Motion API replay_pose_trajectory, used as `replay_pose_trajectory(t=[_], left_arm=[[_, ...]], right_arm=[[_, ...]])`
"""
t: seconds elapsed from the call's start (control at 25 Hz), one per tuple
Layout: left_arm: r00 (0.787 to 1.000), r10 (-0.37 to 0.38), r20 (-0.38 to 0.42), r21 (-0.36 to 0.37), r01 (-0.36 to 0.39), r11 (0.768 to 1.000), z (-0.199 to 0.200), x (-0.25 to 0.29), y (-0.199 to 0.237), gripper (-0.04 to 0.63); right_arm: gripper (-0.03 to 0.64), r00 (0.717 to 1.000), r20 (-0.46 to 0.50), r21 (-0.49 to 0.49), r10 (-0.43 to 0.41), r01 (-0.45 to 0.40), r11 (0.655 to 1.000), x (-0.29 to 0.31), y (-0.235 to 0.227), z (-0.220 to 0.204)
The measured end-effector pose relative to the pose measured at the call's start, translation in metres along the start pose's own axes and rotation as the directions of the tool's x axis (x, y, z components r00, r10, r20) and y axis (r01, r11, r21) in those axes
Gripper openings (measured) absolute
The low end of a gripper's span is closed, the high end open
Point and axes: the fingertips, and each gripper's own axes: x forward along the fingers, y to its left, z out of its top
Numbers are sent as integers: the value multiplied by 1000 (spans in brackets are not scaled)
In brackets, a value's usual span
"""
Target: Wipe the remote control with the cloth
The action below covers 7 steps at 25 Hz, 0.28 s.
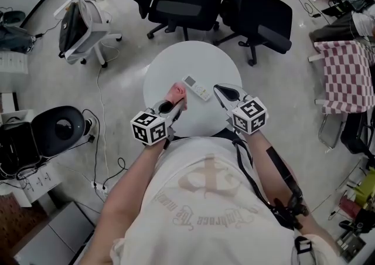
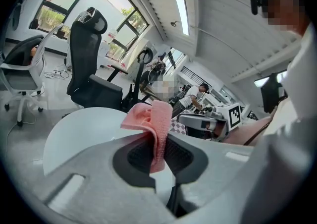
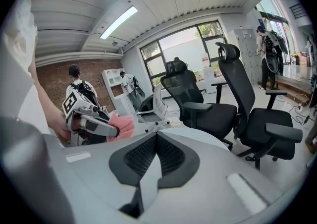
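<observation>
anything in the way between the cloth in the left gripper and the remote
Nothing visible: the left gripper holds the pink cloth right beside the remote, with only bare white table between them.

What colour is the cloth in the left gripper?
Pink. The cloth shows best in the left gripper view.

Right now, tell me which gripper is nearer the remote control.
Right, narrowly. The right gripper, jaws shut and empty, is just right of the remote control, apart from it. The left gripper, clamping the pink cloth, is to its left, slightly farther.
</observation>
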Motion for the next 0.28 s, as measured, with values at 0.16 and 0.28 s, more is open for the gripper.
replay_pose_trajectory(t=[0.16, 0.28], left_arm=[[1000, -2, -8, 4, 3, 1000, -4, 1, -2, 32], [1000, -2, -10, 8, 2, 1000, -7, 3, -5, 32]], right_arm=[[6, 1000, 3, -6, 5, -5, 1000, -2, 1, -2], [6, 1000, 2, -9, 10, -10, 1000, -5, 1, -5]])
